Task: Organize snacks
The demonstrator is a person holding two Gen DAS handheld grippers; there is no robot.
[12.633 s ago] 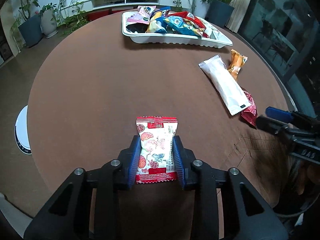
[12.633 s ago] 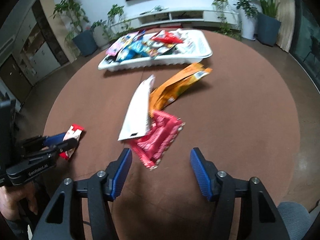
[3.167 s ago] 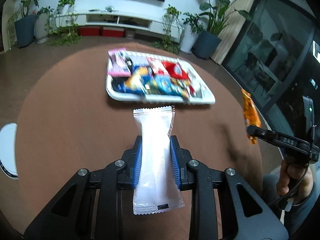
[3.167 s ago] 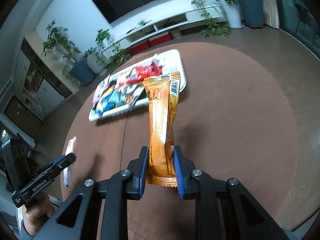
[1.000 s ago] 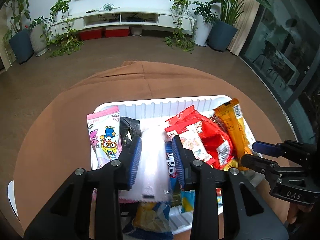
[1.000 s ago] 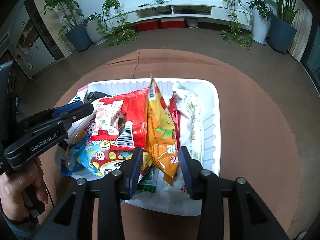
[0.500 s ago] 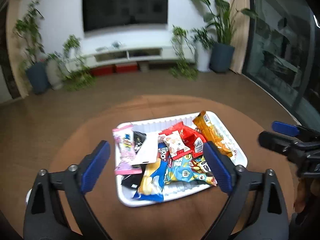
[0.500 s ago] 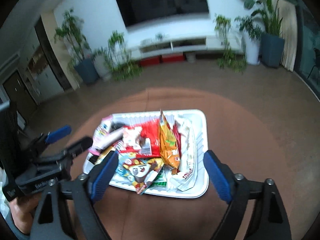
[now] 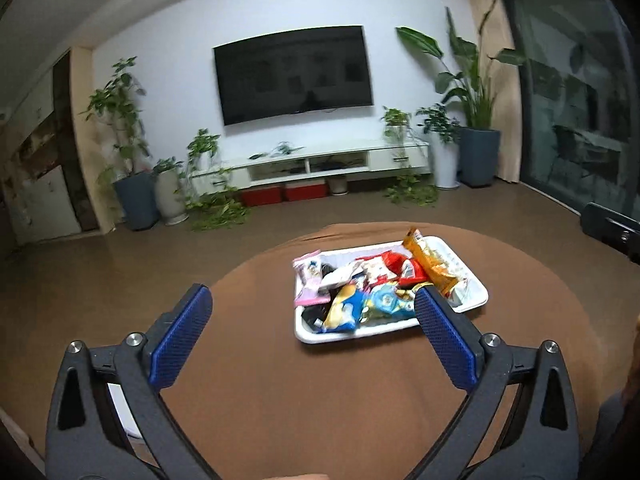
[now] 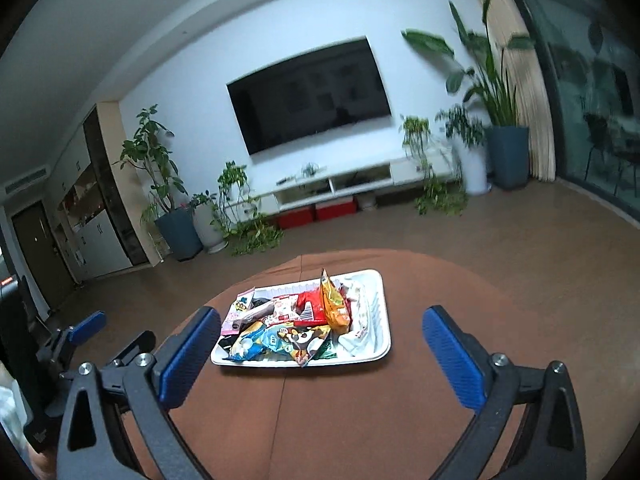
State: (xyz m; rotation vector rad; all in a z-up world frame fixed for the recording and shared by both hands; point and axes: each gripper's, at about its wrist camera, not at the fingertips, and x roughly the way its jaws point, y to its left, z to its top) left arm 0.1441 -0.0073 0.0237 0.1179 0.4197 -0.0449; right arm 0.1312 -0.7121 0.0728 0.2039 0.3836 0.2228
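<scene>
**Snacks in the tray, both claws spread**

At mid-frame in both views, a white tray (image 9: pixel 474 294) sits on the round brown desk (image 9: pixel 320 400), piled with snacks (image 9: pixel 372 280). In the left view an orange pack (image 9: pixel 430 266) lies along the tray's right side, a pink pack (image 9: pixel 309 282) at its left edge, a red pack (image 9: pixel 400 266) between them. In the right view the orange pack (image 10: pixel 334 304) stands tilted near the centre, with a white pack (image 10: pixel 360 332) to its right.

The left claw (image 9: pixel 312 330) fills the lower frame, spread wide and holding nothing. The right claw (image 10: pixel 322 354) is likewise spread wide and empty. The left claw (image 10: pixel 108 330) also shows at the lower left of the right view. A TV (image 9: pixel 294 74) hangs on the far wall at upper centre.
</scene>
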